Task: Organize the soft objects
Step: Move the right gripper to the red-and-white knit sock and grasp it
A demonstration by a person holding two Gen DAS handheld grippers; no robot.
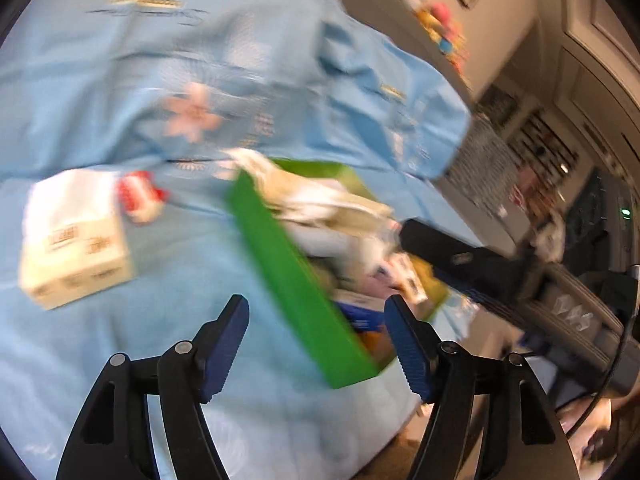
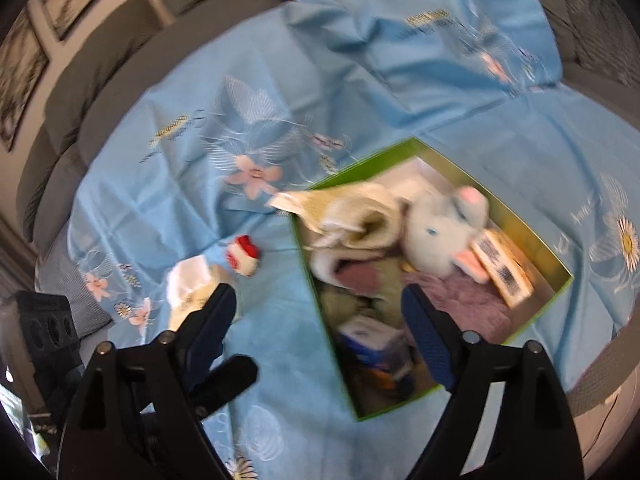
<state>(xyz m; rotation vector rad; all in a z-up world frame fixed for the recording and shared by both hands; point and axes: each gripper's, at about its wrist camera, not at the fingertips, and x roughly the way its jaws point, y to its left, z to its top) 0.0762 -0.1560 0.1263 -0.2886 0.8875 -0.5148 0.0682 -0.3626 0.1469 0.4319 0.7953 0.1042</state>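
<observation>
A green box sits on a light blue flowered cloth. It holds a white plush toy, cream cloth, a purple towel and small packs. A small red and white toy and a cream carton lie on the cloth to its left. My right gripper is open and empty above the box's near left edge. In the left wrist view my left gripper is open and empty over the green box, with the carton and red toy to the left.
Grey sofa cushions ring the cloth at the back. A black device lies just right of the box, past the cloth's edge. Shelves and furniture stand farther right. The other gripper's black arm shows at lower left.
</observation>
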